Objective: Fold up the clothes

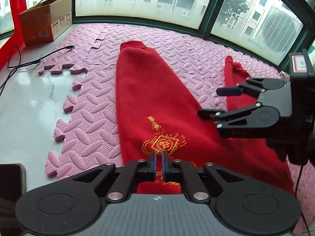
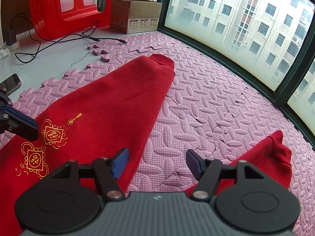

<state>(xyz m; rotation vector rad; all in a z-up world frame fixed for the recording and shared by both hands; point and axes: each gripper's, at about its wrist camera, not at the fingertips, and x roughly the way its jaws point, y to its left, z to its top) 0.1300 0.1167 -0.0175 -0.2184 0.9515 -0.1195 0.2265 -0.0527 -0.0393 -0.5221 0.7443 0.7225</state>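
Pink foam mat (image 2: 216, 102) by the window (image 2: 246, 19) carries the red garment (image 1: 157, 102), lying flat, gold print (image 1: 163, 143) near you. Your left gripper (image 1: 159, 157) looks closed over the printed cloth; whether fabric is actually pinched, can't tell. Your right gripper (image 2: 157, 157) is wide open, holding nothing, above bare mat between body and red sleeve (image 2: 271, 157). Grab the sleeve near its cuff, fold inward, keep low. Cardboard box (image 2: 135, 17), cable (image 2: 59, 41), bare floor at left.
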